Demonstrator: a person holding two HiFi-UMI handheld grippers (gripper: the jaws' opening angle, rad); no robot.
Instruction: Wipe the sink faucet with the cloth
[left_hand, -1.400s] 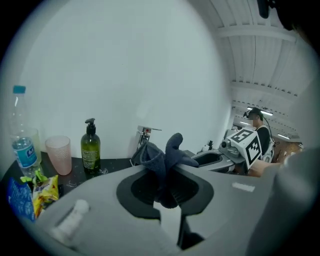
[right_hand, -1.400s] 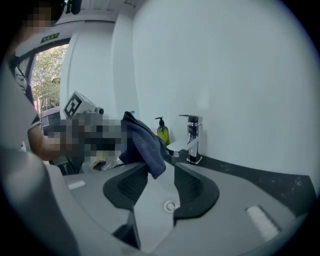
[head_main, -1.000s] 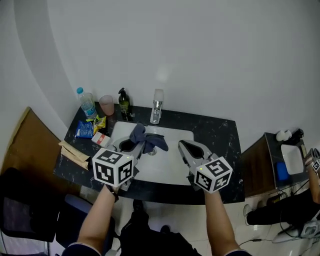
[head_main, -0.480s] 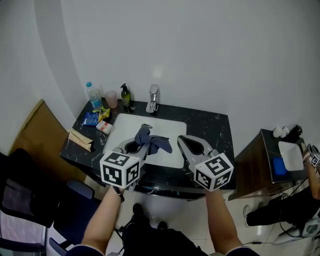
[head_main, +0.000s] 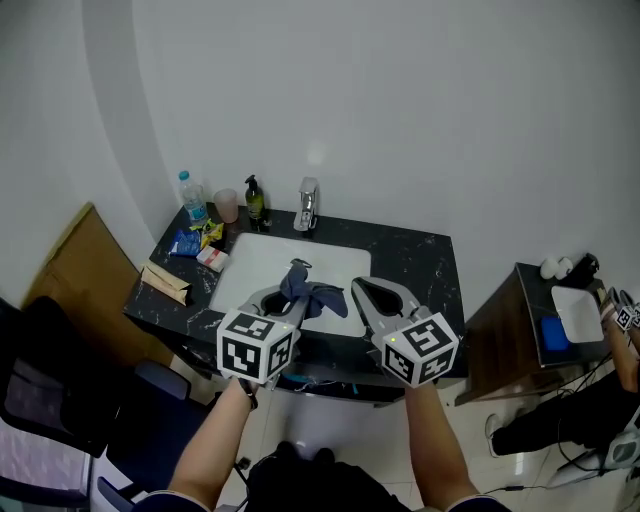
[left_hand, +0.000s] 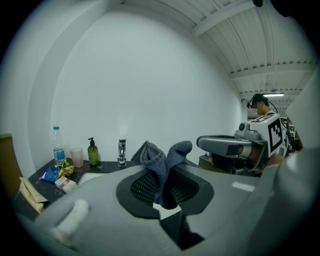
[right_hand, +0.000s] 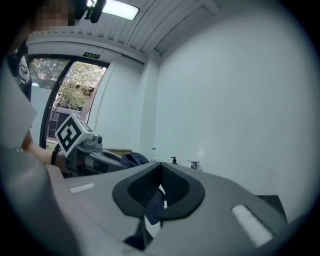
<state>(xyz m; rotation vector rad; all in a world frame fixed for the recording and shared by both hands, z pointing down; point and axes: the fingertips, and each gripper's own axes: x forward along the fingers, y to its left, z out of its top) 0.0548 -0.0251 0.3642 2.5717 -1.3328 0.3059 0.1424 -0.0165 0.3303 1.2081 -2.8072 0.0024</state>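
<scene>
The chrome faucet (head_main: 307, 206) stands at the back of the white sink (head_main: 262, 262), which is set in a black stone counter (head_main: 420, 262). A blue-grey cloth (head_main: 312, 290) hangs bunched from my left gripper (head_main: 293, 297), which is shut on it above the sink's front edge. In the left gripper view the cloth (left_hand: 166, 154) sticks up between the pads, with the faucet (left_hand: 121, 152) far behind. My right gripper (head_main: 359, 289) is beside the cloth, apart from it, with its jaws shut and nothing held (right_hand: 160, 177). Both grippers are well short of the faucet.
Left of the faucet stand a green soap bottle (head_main: 255, 203), a pink cup (head_main: 227, 205) and a water bottle (head_main: 189, 192). Snack packets (head_main: 187, 241), a small box (head_main: 211, 258) and brown paper (head_main: 165, 283) lie on the counter's left. A side table (head_main: 545, 325) stands right.
Both grippers have drawn back from the sink toward me and risen a little, the left carrying the cloth from over the basin to its front edge. The counter looks farther away.
</scene>
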